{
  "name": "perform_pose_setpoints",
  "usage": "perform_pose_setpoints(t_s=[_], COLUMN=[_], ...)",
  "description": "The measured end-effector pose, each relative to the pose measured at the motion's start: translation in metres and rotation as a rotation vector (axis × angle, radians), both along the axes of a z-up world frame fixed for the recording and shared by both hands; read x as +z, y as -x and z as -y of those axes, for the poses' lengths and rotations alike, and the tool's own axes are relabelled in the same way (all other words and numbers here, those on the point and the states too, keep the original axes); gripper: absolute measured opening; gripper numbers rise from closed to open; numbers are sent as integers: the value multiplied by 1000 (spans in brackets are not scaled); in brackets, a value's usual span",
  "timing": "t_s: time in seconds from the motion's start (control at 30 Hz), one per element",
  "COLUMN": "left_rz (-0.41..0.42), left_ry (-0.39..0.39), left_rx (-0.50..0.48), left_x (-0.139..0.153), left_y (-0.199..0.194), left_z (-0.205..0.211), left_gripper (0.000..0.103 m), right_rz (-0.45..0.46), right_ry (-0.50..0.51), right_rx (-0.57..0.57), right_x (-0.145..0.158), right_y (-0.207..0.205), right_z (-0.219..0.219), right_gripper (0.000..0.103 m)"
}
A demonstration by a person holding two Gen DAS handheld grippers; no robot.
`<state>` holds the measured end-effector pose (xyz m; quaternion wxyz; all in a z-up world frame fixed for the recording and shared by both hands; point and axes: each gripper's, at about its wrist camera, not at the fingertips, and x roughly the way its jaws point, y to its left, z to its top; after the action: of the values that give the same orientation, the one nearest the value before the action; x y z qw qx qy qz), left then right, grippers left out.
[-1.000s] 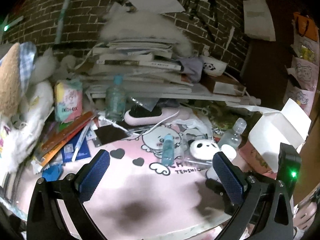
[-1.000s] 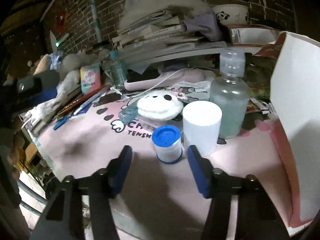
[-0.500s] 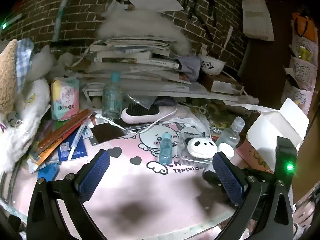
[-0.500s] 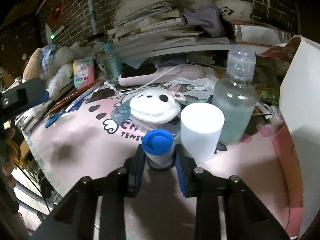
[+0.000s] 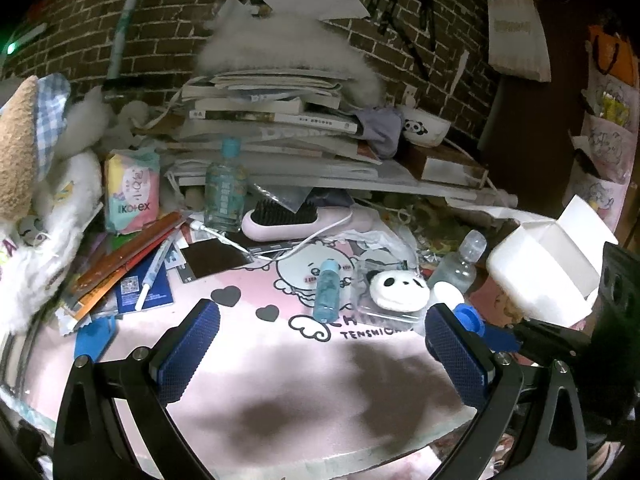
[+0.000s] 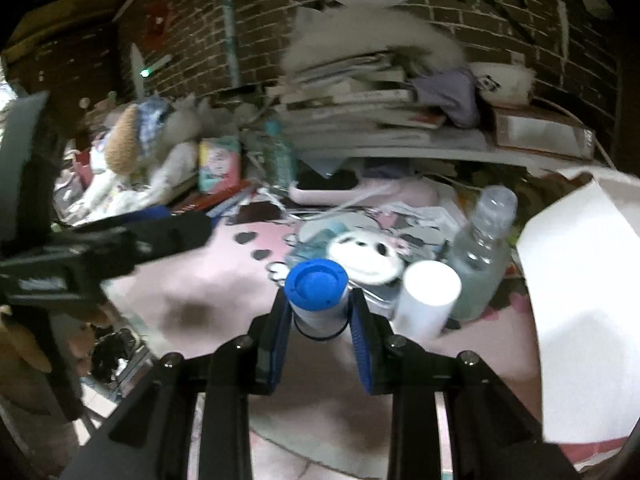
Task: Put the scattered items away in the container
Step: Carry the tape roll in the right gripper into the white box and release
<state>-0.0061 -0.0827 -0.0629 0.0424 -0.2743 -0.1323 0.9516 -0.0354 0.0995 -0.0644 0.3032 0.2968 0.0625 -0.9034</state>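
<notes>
My right gripper (image 6: 318, 316) is shut on a small white jar with a blue lid (image 6: 316, 290) and holds it above the pink mat (image 6: 208, 280). The jar's lid also shows in the left wrist view (image 5: 468, 316), behind my left finger. My left gripper (image 5: 320, 356) is open and empty above the mat's front part. A white cup (image 6: 428, 296), a clear bottle (image 6: 480, 252), a panda pouch (image 5: 398, 286) and a small blue bottle (image 5: 327, 292) sit on the mat. The open white box (image 5: 544, 268) stands at the right.
A pile of books (image 5: 276, 128) fills the back, with a pink hairbrush (image 5: 300, 220) and a green bottle (image 5: 224, 188) in front. Pens, packets and plush toys (image 5: 48, 208) crowd the left. A panda bowl (image 5: 424, 130) sits back right.
My right gripper has closed on the blue-lidded jar and lifted it off the mat. The left gripper has drawn back and risen a little.
</notes>
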Motion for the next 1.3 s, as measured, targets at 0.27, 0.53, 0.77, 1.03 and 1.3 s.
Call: perform_pose_setpoints(t_s=[0.27,0.53,0.77,1.03,1.3], left_rz=[-66,-20,13,49,87], left_ry=[-36,48,60,44,19], left_rx=[1,-77,-180,-236,-218], left_x=[10,18,22,21,18], left_y=[-12,-3,5,12,18], left_z=[4,-25,-53,-72,-69], left_gripper=[103,103,103,103,103], right_rz=[-57,-125,-173,-174,34], right_ry=[-18,-57,-98,-229,-384], right_rx=[48,-39,-142,-282,-287], right_x=[17,47,76,99,87], right_y=[-15,-9,-2,17,59], right_z=[16,-15,-66,-129,-171], right_gripper=[26,26,26,26,26])
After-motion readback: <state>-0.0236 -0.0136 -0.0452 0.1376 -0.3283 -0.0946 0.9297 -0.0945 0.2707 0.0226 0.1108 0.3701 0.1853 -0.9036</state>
